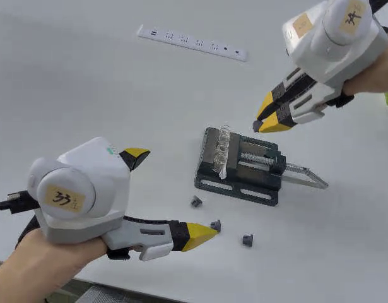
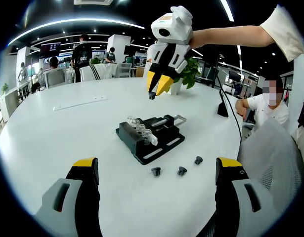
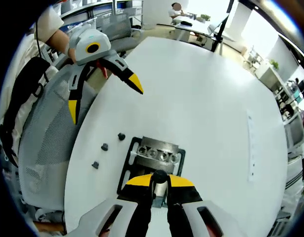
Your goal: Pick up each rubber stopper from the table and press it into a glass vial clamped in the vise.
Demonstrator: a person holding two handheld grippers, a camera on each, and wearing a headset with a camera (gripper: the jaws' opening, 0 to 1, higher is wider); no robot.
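A black vise (image 1: 244, 180) (image 2: 142, 143) (image 3: 134, 170) on the white table clamps a row of several clear glass vials (image 1: 222, 151) (image 2: 140, 129) (image 3: 156, 154). Three dark rubber stoppers lie in front of it (image 1: 196, 201) (image 1: 216, 225) (image 1: 247, 240), also in the left gripper view (image 2: 155, 171). My right gripper (image 1: 262, 125) (image 3: 159, 180) hangs above the vise, shut on a dark stopper (image 3: 159, 176). My left gripper (image 1: 170, 194) (image 2: 156, 165) stands wide open low over the table, near the loose stoppers, with nothing between its jaws.
A white power strip (image 1: 192, 42) (image 2: 80, 103) lies at the far side of the table. The vise's screw handle (image 1: 304, 173) sticks out to the right. A mesh chair (image 3: 53, 148) stands at the table's near edge. People sit at desks in the background.
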